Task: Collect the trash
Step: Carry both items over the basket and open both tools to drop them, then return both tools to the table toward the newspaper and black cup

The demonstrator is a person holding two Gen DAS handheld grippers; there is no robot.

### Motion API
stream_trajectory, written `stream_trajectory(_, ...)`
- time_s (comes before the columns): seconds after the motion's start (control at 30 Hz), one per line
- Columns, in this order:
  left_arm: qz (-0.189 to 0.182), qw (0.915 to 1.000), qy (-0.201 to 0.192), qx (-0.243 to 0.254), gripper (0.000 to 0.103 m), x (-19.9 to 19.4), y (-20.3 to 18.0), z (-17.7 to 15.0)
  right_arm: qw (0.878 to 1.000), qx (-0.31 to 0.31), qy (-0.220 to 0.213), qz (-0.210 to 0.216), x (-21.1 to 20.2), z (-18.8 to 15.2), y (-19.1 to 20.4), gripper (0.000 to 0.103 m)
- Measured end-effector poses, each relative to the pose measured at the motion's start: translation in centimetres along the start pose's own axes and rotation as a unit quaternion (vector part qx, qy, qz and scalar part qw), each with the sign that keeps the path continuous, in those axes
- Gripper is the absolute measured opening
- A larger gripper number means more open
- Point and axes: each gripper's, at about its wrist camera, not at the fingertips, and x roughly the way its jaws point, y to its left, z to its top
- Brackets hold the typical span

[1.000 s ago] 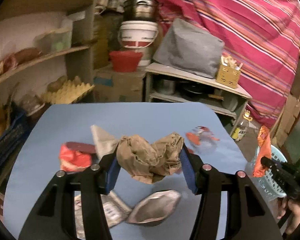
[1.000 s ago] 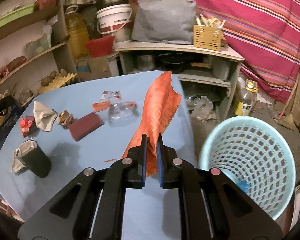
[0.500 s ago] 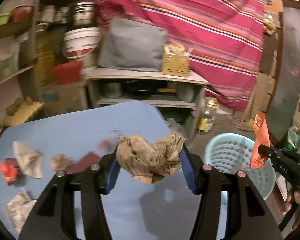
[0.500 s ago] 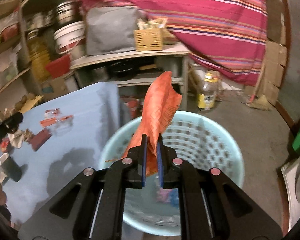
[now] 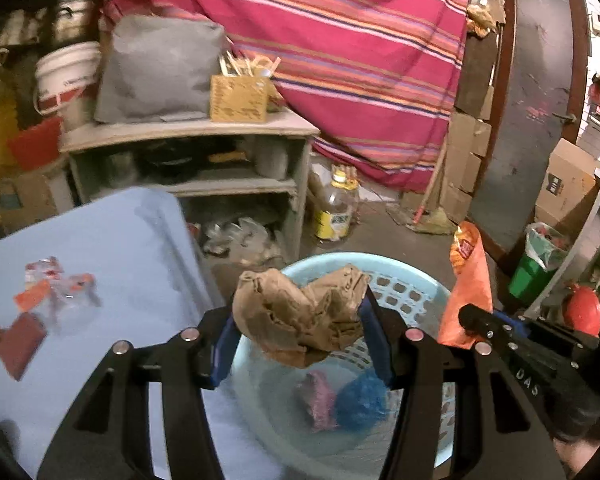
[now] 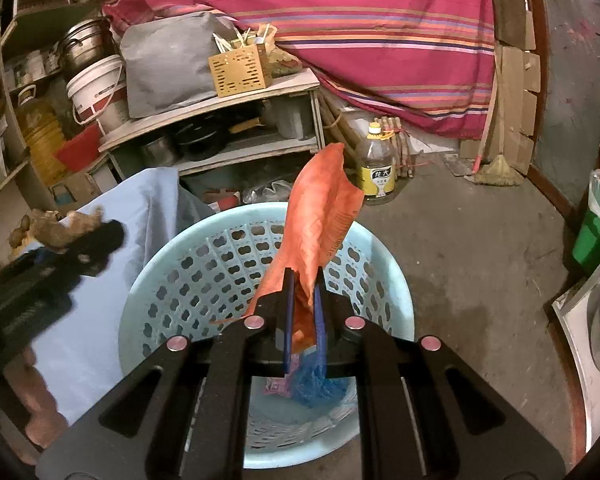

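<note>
My left gripper (image 5: 300,320) is shut on a crumpled brown paper bag (image 5: 300,312) and holds it above the light blue perforated basket (image 5: 400,292). My right gripper (image 6: 302,292) is shut on an orange snack wrapper (image 6: 320,216) that stands upright above the same basket (image 6: 180,292). In the basket lie a blue wad (image 6: 316,384) and a pink wrapper (image 6: 278,386). The right gripper with the orange wrapper (image 5: 466,276) shows at the right of the left wrist view. The left gripper with the brown bag (image 6: 56,228) shows at the left of the right wrist view.
The blue-covered table (image 5: 120,248) at left holds a clear plastic wrapper (image 5: 56,284), a dark red packet (image 5: 18,344) and other scraps. Behind stand a wooden shelf unit (image 5: 188,136), an oil bottle (image 6: 376,168), a broom (image 6: 494,168) and a green bin (image 6: 596,232).
Both grippers have swung right from over the table to above the basket, each still holding its trash. The table has shifted to the left of both views.
</note>
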Motion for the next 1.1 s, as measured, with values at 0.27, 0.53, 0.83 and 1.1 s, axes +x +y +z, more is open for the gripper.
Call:
stream_trajectory(0.27,-0.005,0.9999,0.011,0.000,0.082,0.9,0.0,0.0,1.000,-0.002,0.002,0.000,0.3,0.3,0.5,0.010)
stream_trajectory(0.53,0.038,0.9992,-0.005,-0.014,0.084,-3.4,3.8,-1.0,1.000,-0.014,-0.002,-0.018,0.8,0.4,2.1,0.077)
stream_trajectory(0.83,0.151,0.9871,-0.036,-0.039,0.092,-11.6,11.8,-4.0,0.998,-0.046,-0.033,-0.024,-0.2,0.2,8.1,0.096)
stream_trajectory(1.1,0.233,0.9706,-0.036,-0.048,0.092,-18.2,19.3,-8.2,0.997,-0.077,-0.024,0.016,0.0,-0.9,14.9,0.098)
